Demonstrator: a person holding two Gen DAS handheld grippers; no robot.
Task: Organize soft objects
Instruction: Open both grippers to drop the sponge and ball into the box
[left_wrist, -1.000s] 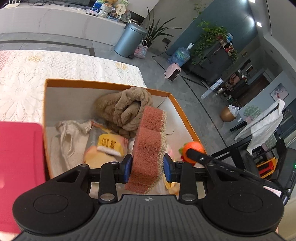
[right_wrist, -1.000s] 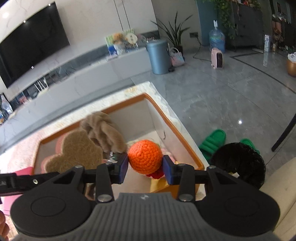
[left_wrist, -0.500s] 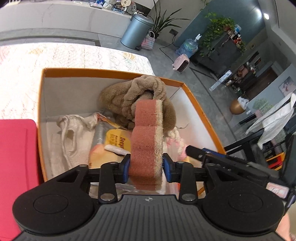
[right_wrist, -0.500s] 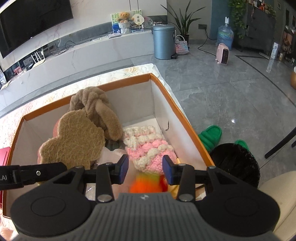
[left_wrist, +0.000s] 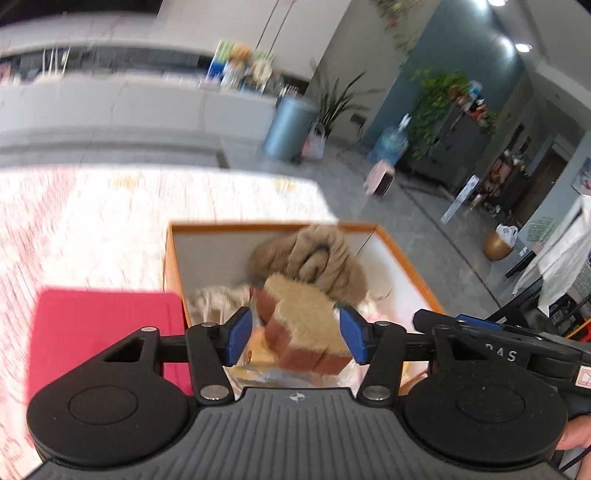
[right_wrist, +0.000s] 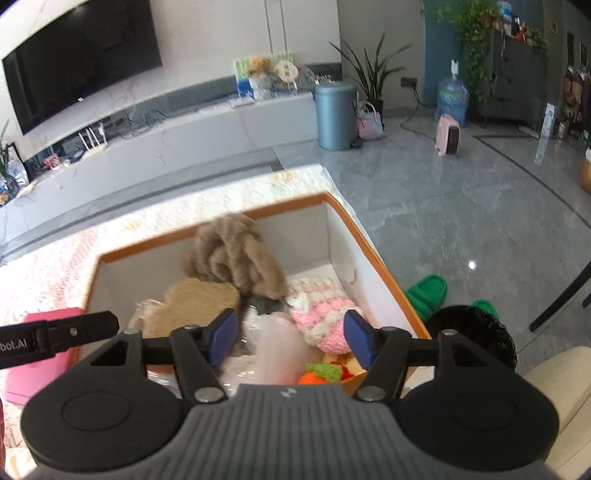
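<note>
The orange-rimmed cardboard box (right_wrist: 373, 254) with pale inner walls sits on a lace-patterned tablecloth (left_wrist: 92, 221), and it is heaped with soft things: a knotted tan plush towel (right_wrist: 236, 258), a lobed scouring sponge (left_wrist: 306, 325) with a coarse fibrous tan face over a brick-red body, a chunky pink-and-white crochet piece (right_wrist: 325, 314), and a small orange crochet ball (right_wrist: 314, 376) with a green knitted top. A flat pink mat (left_wrist: 107, 325) lies just beside the box. The left gripper (left_wrist: 293, 338) tilts down over the box, jaws opening, the sponge lying loose between them and touching neither pad. The right gripper (right_wrist: 290, 338), angled down likewise, is also opening, gripping nothing.
</note>
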